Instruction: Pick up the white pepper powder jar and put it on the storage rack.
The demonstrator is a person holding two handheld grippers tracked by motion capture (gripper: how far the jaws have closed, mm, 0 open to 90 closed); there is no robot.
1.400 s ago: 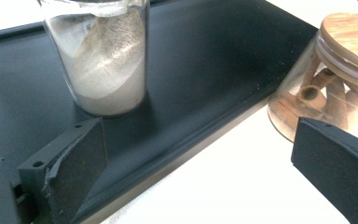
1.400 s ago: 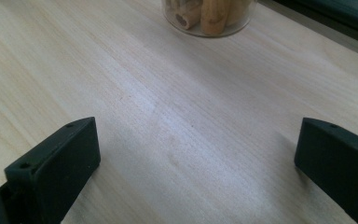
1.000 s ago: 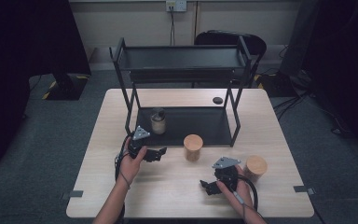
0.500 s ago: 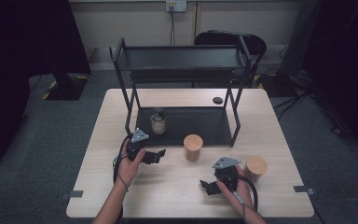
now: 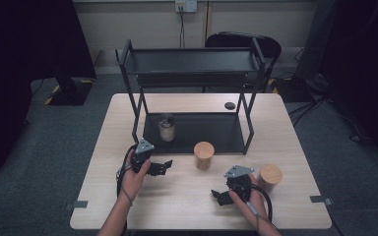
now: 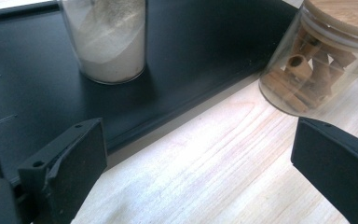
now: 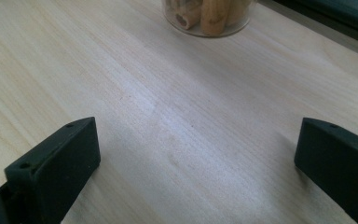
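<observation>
Left tool (image 5: 165,165): black two-jaw tool in the person's left hand, low over the counter at near left; jaws spread wide with nothing between them, aimed right and far toward the middle jar.
Right tool (image 5: 218,194): black, at near right, jaws spread wide over bare wood, holding nothing.
Counter (image 5: 187,196): pale wooden counter that carries everything.
Rack (image 5: 192,61): black metal two-tier shelf rack at the far middle, its lower tray lying flat on the counter.
Middle jar (image 6: 321,60): clear glass jar with a round wooden lid, packed with brown stick-shaped pieces; it stands upright on the counter just in front of the tray's near edge, near the left tool.
Handling, as I judge it: rigid, smooth, breakable glass of moderate weight; grip the straight wall below the lid, squarely across the widest part.
Right jar (image 5: 269,176): similar wooden-lidded jar, just beside the right tool.
Powder jar (image 6: 109,39): clear glass with white powder, on the tray's left part.
Black disc (image 5: 230,105): small, far right, behind the rack.
</observation>
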